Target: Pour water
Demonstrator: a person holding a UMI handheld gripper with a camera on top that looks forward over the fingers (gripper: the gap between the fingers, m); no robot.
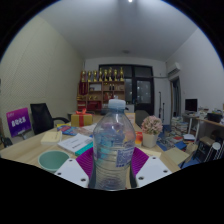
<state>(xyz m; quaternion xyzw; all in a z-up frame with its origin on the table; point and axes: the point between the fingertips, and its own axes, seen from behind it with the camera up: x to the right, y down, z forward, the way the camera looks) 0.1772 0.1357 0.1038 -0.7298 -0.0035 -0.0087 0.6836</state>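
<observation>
Clear plastic water bottle (113, 145), white cap, pale label band at mid-height; stands upright between the two fingers, near centre. Magenta pads (85, 160) lie against its left and right sides, so the gripper (112, 170) has its jaws clenched on the bottle. Whether the base rests on the bench cannot be told; it is hidden low between the fingers.

Bench (30, 152), light wood, runs beneath and to either side of the bottle.
Item, near left: round teal-green disc (53, 158), lying flat.
Item, left, just beyond the disc: white book or paper stack (75, 143), flat.
Item, farther left: yellow box (81, 119) with red markings.
Item, right of the bottle: small orange cup (150, 140), and behind it a pale bunch resembling dried flowers (151, 124).
Item, far left: purple sign (19, 122), with a black office chair (42, 116) beside it.
Item, far wall: shelf unit (100, 88) carrying a row of gold trophies (103, 75); dark window (140, 88) to its right.
Item, far right: desk with a dark monitor (191, 105).
</observation>
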